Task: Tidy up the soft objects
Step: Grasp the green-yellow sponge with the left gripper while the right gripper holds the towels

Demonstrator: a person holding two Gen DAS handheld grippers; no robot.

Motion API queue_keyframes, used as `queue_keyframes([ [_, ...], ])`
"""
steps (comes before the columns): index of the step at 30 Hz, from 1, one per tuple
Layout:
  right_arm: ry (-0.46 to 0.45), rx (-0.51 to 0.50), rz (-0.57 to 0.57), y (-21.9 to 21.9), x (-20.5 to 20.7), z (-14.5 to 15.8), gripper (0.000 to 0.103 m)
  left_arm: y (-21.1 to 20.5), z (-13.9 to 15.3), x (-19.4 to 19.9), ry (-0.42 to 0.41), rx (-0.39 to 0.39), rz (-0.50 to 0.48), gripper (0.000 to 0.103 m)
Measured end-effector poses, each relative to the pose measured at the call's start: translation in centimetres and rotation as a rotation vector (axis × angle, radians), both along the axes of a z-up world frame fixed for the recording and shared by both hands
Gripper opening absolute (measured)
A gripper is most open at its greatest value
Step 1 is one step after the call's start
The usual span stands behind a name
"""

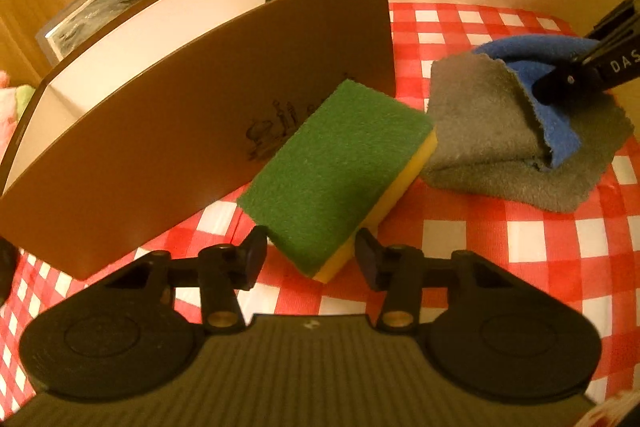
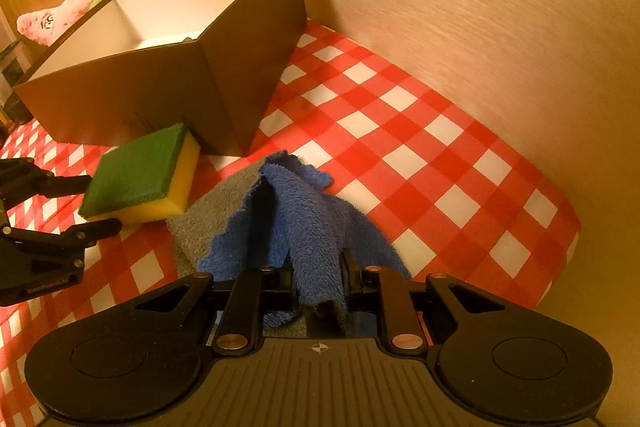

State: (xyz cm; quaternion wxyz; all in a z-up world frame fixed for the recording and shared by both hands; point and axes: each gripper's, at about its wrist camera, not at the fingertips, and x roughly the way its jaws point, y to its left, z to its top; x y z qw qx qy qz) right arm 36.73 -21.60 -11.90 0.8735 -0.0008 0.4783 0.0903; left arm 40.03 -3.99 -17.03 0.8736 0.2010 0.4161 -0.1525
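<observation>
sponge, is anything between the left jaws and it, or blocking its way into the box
Nothing visible. The left gripper has its jaws open on either side of the near end of the sponge, with no object between. The sponge leans on the brown box, whose top is open; only its wall must be cleared.

The left gripper points steeply downward, its fingers parted; the right gripper angles down too, fingers pinched nearly together.

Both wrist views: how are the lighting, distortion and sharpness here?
Left wrist view: warm orange cast, fisheye bows the brown box wall, sponge fairly sharp, edges soft. Right wrist view: same warm cast, box throws a shadow on the wall, blue cloth crisp, corners vignetted.
</observation>
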Motion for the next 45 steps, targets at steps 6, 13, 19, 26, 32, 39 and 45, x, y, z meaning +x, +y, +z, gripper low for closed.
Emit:
queue_keyframes([
  [6, -0.002, -0.003, 0.014, 0.3, -0.1, 0.1, 0.019, 1.7, 1.0, -1.9, 0.018, -0.02, 0.103, 0.043],
  [13, -0.008, 0.019, 0.075, 1.9, -0.7, -0.1, 0.019, 6.4, 1.7, -6.1, 0.09, -0.011, 0.406, 0.043],
  [19, -0.069, 0.037, 0.22, 5.1, -1.5, 0.0, 0.019, 9.0, 2.0, -9.2, 0.146, -0.002, 0.619, 0.044],
  [26, -0.085, 0.011, 0.402, 9.8, -2.5, -1.3, 0.036, 8.5, 2.1, -9.3, 0.187, -0.073, 0.622, 0.044],
  [32, -0.065, 0.09, 0.27, 7.7, -2.8, -0.5, 0.081, 9.6, 2.8, -9.9, 0.211, -0.149, 0.591, 0.05],
  [39, 0.033, 0.274, 0.059, 5.4, -0.4, -0.9, 0.092, 10.7, 4.2, -9.6, 0.162, -0.154, 0.509, 0.063],
  [45, 0.082, 0.343, -0.002, 6.4, 1.0, -1.9, 0.092, 10.4, 3.6, -7.5, 0.156, -0.108, 0.328, 0.066],
])
